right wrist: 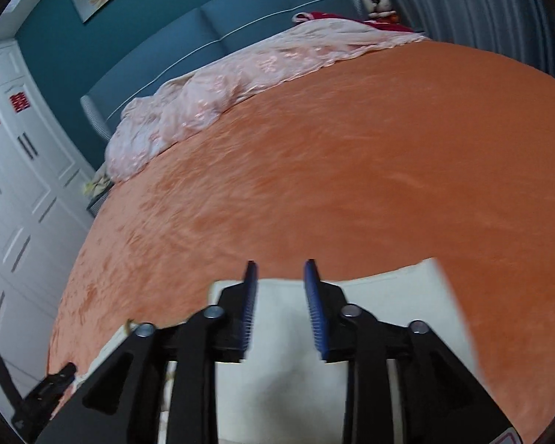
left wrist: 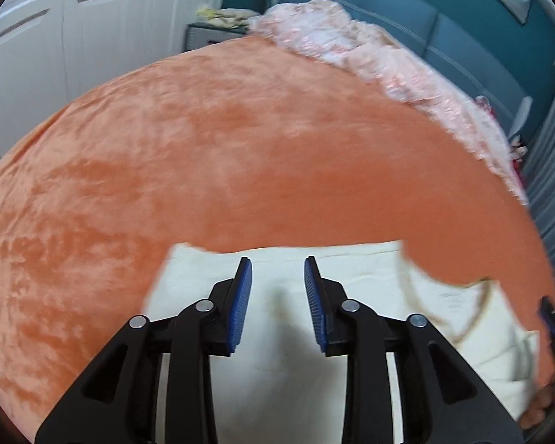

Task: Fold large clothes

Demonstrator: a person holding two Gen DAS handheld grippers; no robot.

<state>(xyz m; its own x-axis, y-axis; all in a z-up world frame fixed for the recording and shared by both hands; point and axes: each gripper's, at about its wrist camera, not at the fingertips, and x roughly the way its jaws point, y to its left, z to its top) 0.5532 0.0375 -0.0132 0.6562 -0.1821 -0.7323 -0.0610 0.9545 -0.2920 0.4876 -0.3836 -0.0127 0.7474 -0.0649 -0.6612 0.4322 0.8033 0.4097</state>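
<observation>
A cream-white garment (left wrist: 351,273) lies flat on the orange bedspread (left wrist: 222,155) at the near edge of the bed; it also shows in the right wrist view (right wrist: 388,288). My left gripper (left wrist: 277,270) is open and empty, just above the garment's middle. My right gripper (right wrist: 280,272) is open and empty, above the garment's far edge. The right gripper's tip (left wrist: 549,312) shows at the right edge of the left wrist view. The left gripper (right wrist: 51,381) shows at the lower left of the right wrist view.
A crumpled pink quilt (left wrist: 370,48) lies along the head of the bed against a blue headboard (right wrist: 211,33). White wardrobe doors (left wrist: 74,37) stand on the left. A grey curtain (left wrist: 551,170) hangs on the right. A small bedside table (left wrist: 207,35) stands by the wardrobe.
</observation>
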